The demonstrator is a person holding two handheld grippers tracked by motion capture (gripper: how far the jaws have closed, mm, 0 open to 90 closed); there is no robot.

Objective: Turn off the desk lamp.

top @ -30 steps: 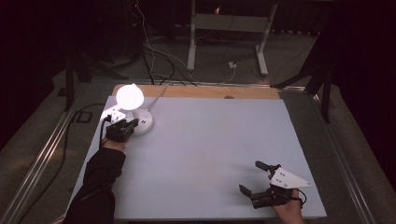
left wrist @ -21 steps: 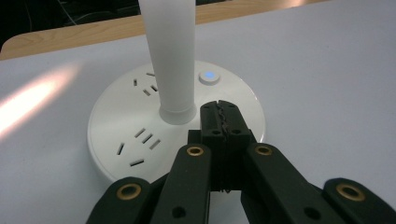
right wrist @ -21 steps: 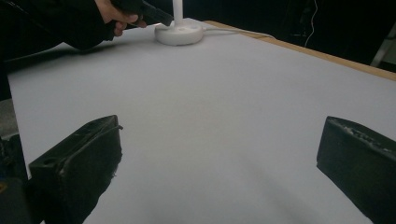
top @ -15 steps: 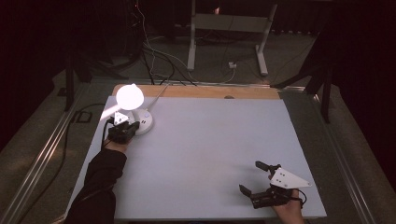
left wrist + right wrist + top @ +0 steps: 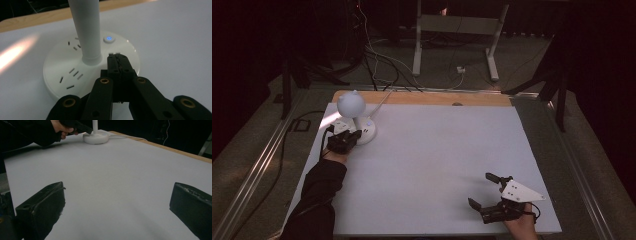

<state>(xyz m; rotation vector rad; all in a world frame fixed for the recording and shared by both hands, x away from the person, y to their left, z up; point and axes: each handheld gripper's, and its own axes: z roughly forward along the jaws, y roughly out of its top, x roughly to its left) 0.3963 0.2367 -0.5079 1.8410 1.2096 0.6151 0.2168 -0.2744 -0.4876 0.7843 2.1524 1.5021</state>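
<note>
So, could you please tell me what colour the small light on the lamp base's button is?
Blue; the button shows best in the left gripper view.

The lamp [image 5: 85, 30] is white, with a blue-lit button [image 5: 109, 38] on its round base. The desk [image 5: 452, 160] is pale grey-white with a wooden far edge; both claws are black.

I am seeing the lamp [image 5: 356, 120] standing at the desk's [image 5: 442, 165] far left corner, its base [image 5: 75, 72] lying on the desk top. My left gripper [image 5: 343, 142] is sitting just on the near side of that base, tips over its rim. My right gripper [image 5: 492, 192] is resting near the desk's near right corner, well apart from the lamp.
</note>
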